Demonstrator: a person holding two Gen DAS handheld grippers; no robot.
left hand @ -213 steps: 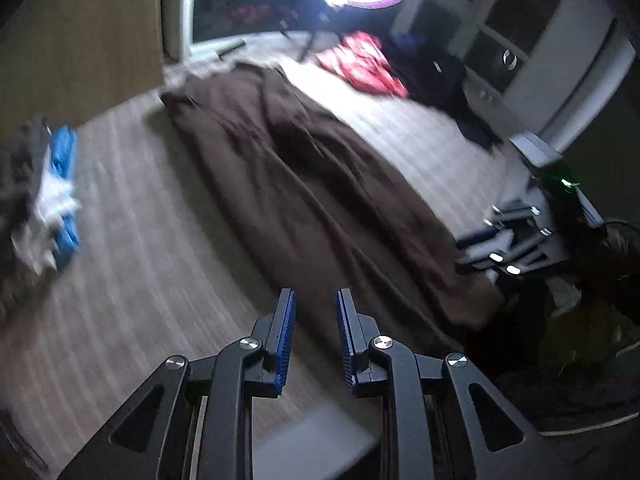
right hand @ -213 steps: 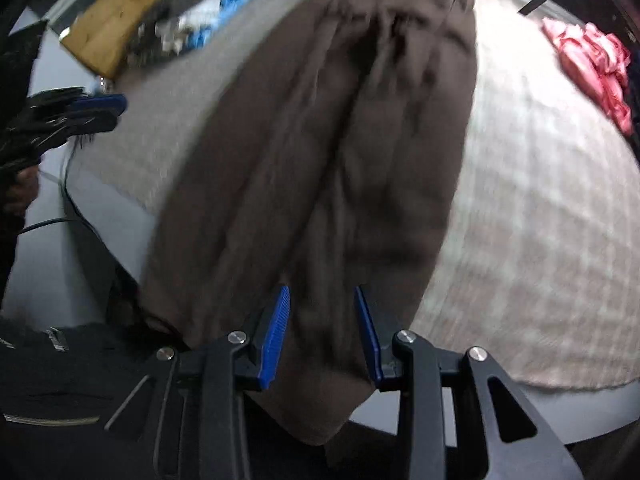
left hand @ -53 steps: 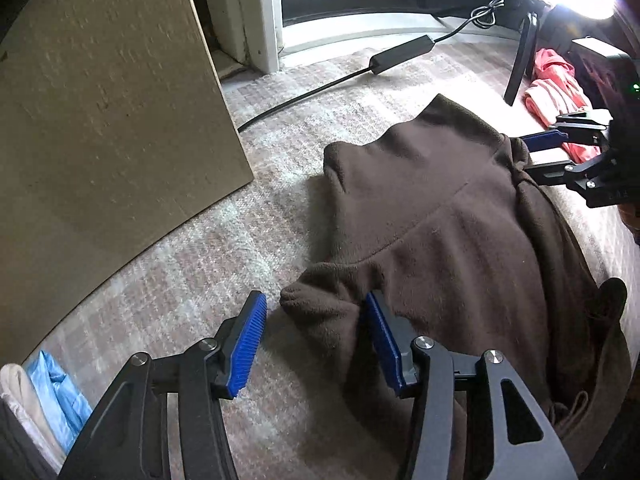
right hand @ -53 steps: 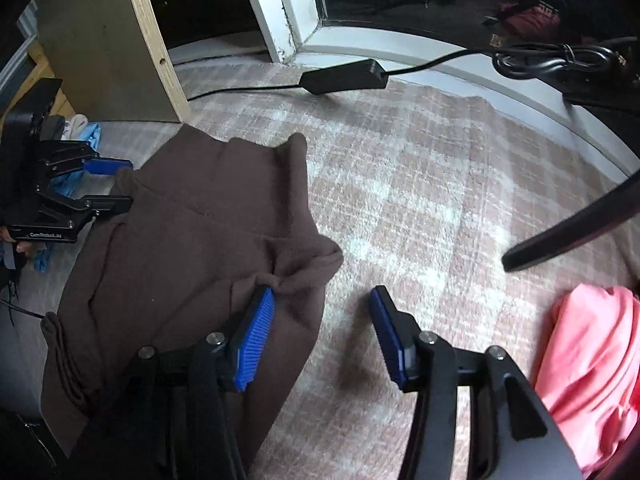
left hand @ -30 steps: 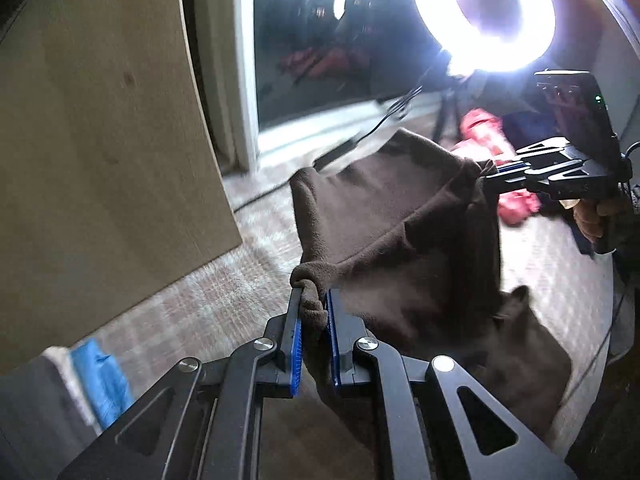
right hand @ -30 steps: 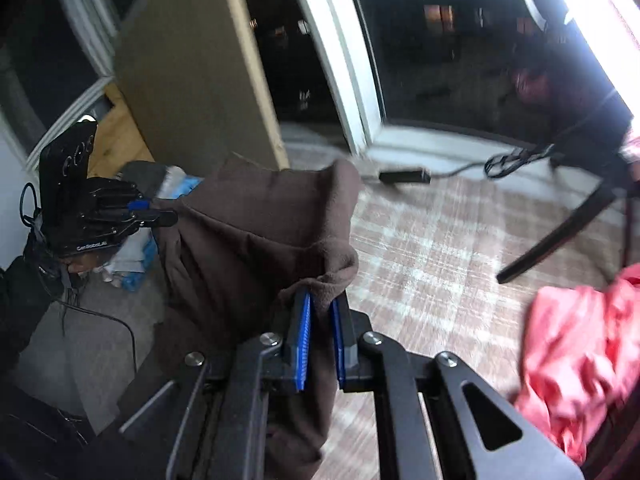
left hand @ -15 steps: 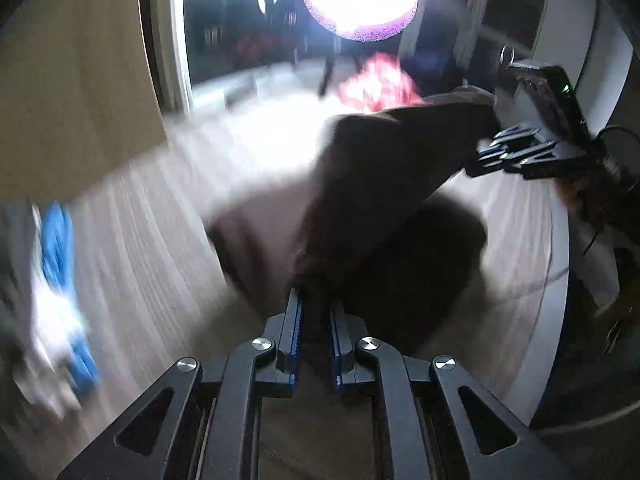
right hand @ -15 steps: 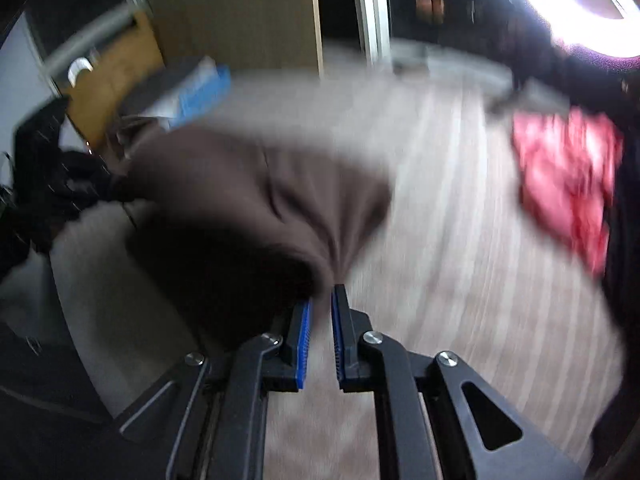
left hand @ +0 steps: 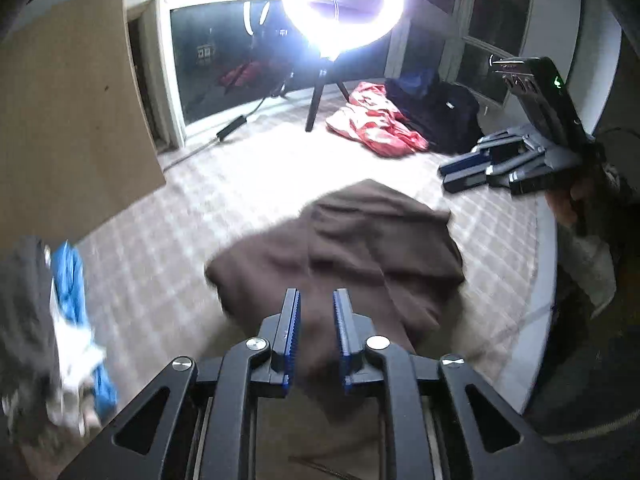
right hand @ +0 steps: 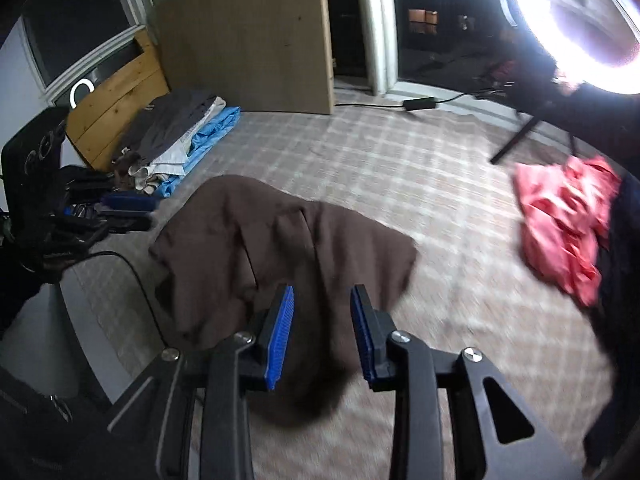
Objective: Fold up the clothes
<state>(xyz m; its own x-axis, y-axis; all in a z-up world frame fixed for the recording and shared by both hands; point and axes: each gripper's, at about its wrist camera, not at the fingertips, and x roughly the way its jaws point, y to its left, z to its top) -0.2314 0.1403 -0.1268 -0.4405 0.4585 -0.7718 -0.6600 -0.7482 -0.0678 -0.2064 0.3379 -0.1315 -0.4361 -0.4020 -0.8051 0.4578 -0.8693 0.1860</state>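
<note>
Folded over since a second ago, the dark brown fleece garment (left hand: 340,248) now lies doubled on the plaid-covered bed (right hand: 400,168), no longer hanging from either claw.

Both claws are opening: the left claw (left hand: 316,336) shows a narrow gap, the right claw (right hand: 322,332) a wider one, neither pressing the cloth beneath. That fold looks finished; a crumpled pink garment (right hand: 560,224) waits beside a ring light (left hand: 344,4).

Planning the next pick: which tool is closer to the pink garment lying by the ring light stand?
Right. The right tool has the pink garment just off to its side, across bare plaid cover. The left tool sits beyond the brown fleece, farther away. Both tools' jaws are opening, clear of fabric.
</note>
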